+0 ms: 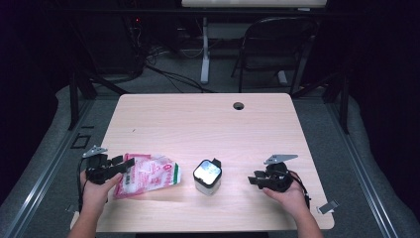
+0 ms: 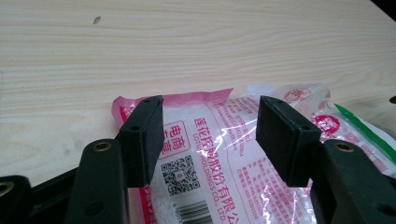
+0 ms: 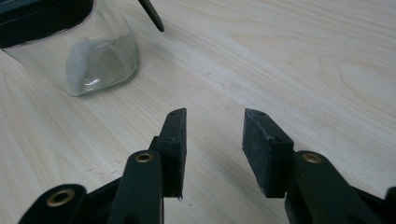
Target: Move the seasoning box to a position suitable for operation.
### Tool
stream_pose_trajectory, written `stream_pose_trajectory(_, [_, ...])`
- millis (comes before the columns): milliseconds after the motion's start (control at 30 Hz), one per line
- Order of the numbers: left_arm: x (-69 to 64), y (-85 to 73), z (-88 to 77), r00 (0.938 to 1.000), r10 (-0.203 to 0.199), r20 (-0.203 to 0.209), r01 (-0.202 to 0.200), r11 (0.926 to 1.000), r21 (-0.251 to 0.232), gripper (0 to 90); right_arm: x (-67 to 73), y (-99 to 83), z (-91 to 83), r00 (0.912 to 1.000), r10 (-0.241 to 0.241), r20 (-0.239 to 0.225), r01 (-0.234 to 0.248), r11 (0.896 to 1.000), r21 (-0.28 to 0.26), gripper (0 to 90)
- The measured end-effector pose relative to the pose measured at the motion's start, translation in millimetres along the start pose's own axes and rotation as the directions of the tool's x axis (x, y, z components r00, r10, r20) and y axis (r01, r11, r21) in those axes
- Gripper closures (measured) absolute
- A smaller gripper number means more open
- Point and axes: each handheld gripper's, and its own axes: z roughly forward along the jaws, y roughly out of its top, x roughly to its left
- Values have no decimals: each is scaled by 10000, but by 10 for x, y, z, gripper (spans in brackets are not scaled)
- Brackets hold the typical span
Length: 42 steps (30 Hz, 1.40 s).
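Observation:
A clear plastic bag [image 1: 148, 174] with pink print and white grains lies flat on the wooden table [image 1: 208, 124] at the front left. My left gripper [image 1: 125, 162] hovers over the bag's left end. In the left gripper view this gripper [image 2: 210, 140] stands open and the bag [image 2: 224, 158] lies under and between the jaws, with the pads off it. A small glass jar [image 1: 207, 176] with a black-rimmed lid stands at the front centre. To its right my right gripper [image 1: 253, 180] points at it. Seen from its own camera, the right gripper [image 3: 214, 140] is open and empty, the jar [image 3: 84, 56] ahead at upper left.
A round cable hole [image 1: 238, 105] sits near the table's far edge. A small metal clip [image 1: 328, 207] lies at the front right corner. Beyond the table stand a black chair [image 1: 277, 44] and a desk leg [image 1: 204, 54].

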Motion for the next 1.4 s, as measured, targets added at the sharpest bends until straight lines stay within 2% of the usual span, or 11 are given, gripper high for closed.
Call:
stream_pose_trajectory(100, [-34,35,3,9998,199,-67,-198,9998,82,432,4,59,27,9986,-364,378,357,9992,172,590])
stream_pose_trajectory(200, [-123,17,-40,9975,710,-63,-708,9973,187,460,19,138,24,9990,-352,258,353,9994,-1,620])
stream_pose_trajectory(467, [-463,93,-164,9837,1492,1003,-1532,9876,338,555,209,453,-14,9971,-750,83,751,9971,-148,697])
stream_pose_trajectory(567, [-594,151,-91,9776,1666,1287,-1792,9794,932,550,235,619,12,9955,-889,-319,895,9958,176,728])
stream_pose_trajectory(667, [-757,210,48,9659,1937,1717,-2143,9705,1106,556,259,764,78,9923,-945,-803,969,9950,255,742])
stream_pose_trajectory(733, [-888,254,151,9589,2314,1640,-2521,9604,1188,548,273,830,159,9897,-1129,-876,1163,9926,346,758])
stream_pose_trajectory(767, [-888,254,151,9589,2314,1640,-2521,9604,1188,548,279,851,201,9884,-1240,-876,1273,9913,329,766])
stream_pose_trajectory(800, [-995,301,226,9512,2604,1655,-2810,9526,1162,549,283,867,239,9873,-1267,-962,1305,9908,346,776])
stream_pose_trajectory(1100, [-1318,288,335,9195,2638,2914,-3115,9412,1307,701,275,900,376,9804,-1237,-1535,1290,9913,249,848])
stream_pose_trajectory(1167, [-1378,250,315,9046,2716,3284,-3268,9367,1255,721,305,883,382,9749,-1459,-1679,1527,9879,286,862])
stream_pose_trajectory(1400, [-1582,39,396,8921,3261,3128,-3910,9040,1729,774,425,859,379,9627,-1904,-1923,2025,9783,448,875])
